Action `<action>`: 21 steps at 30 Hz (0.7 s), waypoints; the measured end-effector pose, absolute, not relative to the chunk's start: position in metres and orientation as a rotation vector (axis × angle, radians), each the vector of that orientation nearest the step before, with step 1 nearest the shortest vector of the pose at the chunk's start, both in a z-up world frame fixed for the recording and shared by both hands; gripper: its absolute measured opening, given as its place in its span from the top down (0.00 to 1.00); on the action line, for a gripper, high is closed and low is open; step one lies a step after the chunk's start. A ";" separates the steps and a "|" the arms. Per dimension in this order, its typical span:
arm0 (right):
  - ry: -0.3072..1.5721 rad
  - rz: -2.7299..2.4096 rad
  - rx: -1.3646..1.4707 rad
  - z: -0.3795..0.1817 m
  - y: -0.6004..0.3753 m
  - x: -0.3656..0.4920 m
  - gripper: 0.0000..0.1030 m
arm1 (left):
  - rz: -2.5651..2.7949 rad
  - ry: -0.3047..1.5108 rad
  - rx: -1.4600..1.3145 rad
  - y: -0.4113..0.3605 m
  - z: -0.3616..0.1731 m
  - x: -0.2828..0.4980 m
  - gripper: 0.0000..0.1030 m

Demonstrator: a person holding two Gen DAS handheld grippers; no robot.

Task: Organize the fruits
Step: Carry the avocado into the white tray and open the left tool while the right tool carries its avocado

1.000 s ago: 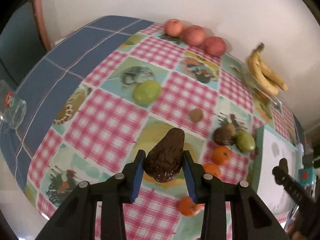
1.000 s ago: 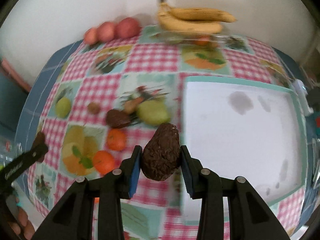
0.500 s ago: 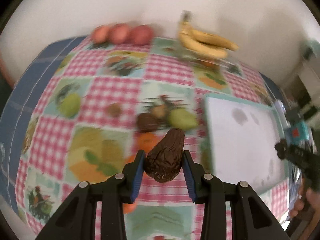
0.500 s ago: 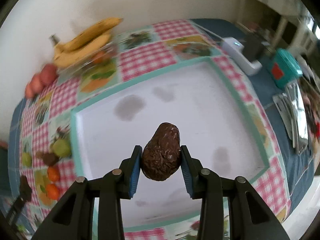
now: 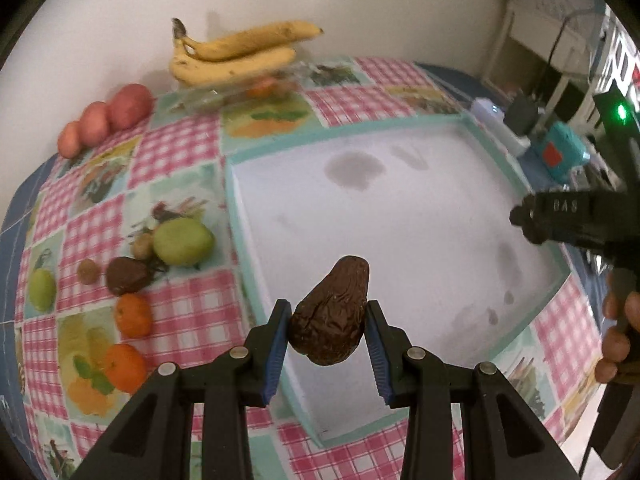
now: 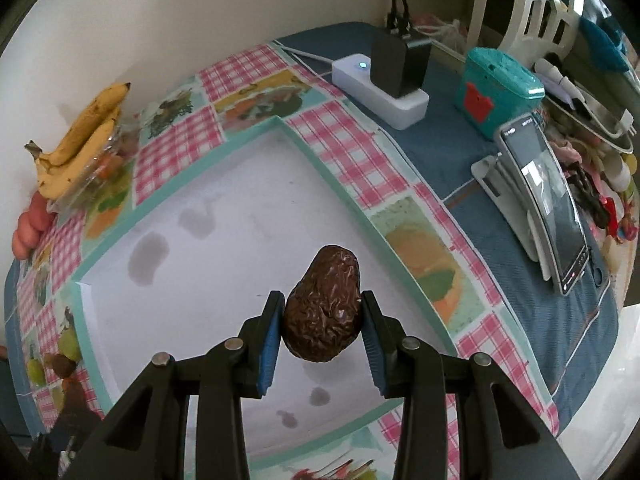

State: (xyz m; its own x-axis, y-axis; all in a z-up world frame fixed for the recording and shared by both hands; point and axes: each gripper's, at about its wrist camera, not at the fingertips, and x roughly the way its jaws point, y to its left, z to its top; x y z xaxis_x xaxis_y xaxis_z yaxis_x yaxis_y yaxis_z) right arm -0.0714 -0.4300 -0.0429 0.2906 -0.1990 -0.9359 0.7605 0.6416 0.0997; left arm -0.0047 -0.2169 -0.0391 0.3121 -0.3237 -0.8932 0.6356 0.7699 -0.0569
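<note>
Over the white tray (image 5: pixel 400 216), left tongs (image 5: pixel 326 334) clamp a wrinkled dark avocado (image 5: pixel 330 316) between blue pads, narrow end forward. Right tongs (image 6: pixel 320 326) grip a second dark avocado (image 6: pixel 324 306) the same way, also above the tray (image 6: pixel 224 240).

Left wrist view only: loose fruit on the checked desk (image 5: pixel 180 148) left of the tray. Green apple (image 5: pixel 182 240), a third dark avocado (image 5: pixel 128 275) just beside it, two oranges (image 5: pixel 134 315) nearer the camera, another green fruit (image 5: pixel 41 288) at the far left. Three red apples (image 5: pixel 106 120) in a row by the wall. Right tongs' body enters at this view's right edge (image 5: pixel 568 220), with a hand (image 5: pixel 618 340) on it.

Both views: bananas (image 5: pixel 236 52) atop a clear container near the wall.

Right wrist view only: white power strip (image 6: pixel 380 90) with black plug, teal box (image 6: pixel 496 88), phone on a stand (image 6: pixel 548 208), all on blue cloth right of the tray.
</note>
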 end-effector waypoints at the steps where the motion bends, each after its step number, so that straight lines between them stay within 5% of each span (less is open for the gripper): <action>1: 1.106 -0.696 0.609 -0.045 -0.431 -0.072 0.62 | -0.651 1.084 0.342 -0.219 -0.042 -0.006 0.62; 21: 1.192 -0.710 0.590 -0.073 -0.430 -0.066 0.62 | -0.682 1.116 0.447 -0.238 -0.073 -0.022 0.61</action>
